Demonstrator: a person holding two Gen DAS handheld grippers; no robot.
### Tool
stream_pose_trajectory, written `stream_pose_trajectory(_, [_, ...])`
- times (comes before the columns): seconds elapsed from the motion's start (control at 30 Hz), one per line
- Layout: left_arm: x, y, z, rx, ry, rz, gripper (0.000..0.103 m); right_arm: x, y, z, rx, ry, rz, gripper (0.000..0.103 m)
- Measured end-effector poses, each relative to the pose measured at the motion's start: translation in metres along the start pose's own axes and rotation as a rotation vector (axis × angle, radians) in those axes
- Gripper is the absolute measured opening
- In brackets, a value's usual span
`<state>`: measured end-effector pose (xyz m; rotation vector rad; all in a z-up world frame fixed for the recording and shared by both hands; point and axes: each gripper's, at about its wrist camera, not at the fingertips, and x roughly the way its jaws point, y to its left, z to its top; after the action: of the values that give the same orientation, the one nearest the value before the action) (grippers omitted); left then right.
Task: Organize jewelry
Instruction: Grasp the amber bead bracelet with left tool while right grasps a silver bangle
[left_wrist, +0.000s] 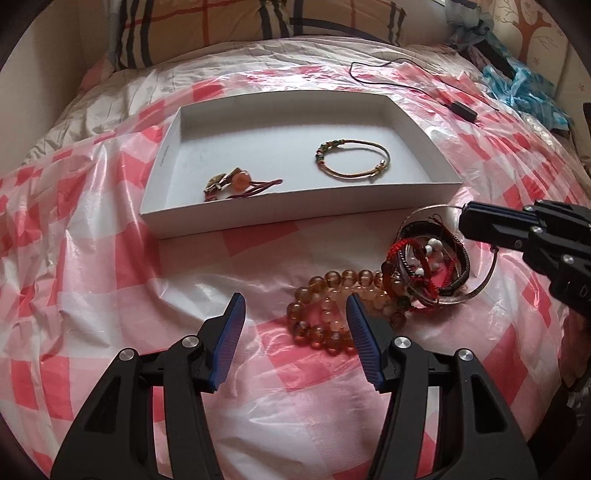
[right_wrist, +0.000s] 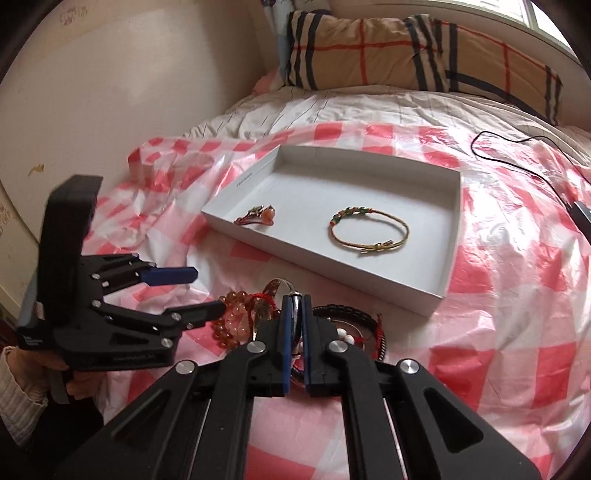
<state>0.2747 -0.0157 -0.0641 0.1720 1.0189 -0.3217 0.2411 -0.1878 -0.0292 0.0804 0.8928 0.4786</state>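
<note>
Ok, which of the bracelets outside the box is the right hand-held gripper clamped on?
The thin silvery bangle, the widest ring circling the pile. The right hand-held gripper pinches its rim, not the amber bead bracelet or the red cord bracelet.

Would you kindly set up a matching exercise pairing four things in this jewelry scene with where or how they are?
Things:
1. gold cord bracelet
2. amber bead strand
3. right claw
4. left claw

States:
A. open above the plastic sheet
B. inside the white box
C. shut on a silvery bangle
D. lying on the checked sheet, outside the box

Pairs: 1-B, 2-D, 3-C, 4-A
</note>
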Motion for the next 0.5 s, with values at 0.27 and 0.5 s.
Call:
stream_pose_trajectory(0.27, [0.019,-0.006,0.004,0.045,0.057,0.105,0.054,-0.032,-0.021,-0.006,0.077,-0.049,0.023,0.006])
stream_pose_trajectory(0.5, [0.025,0.005,0.006,-0.025,0.102,-0.03,0.012,-0.042,-0.036,-0.014,0.151,-0.055,0.066,0.006])
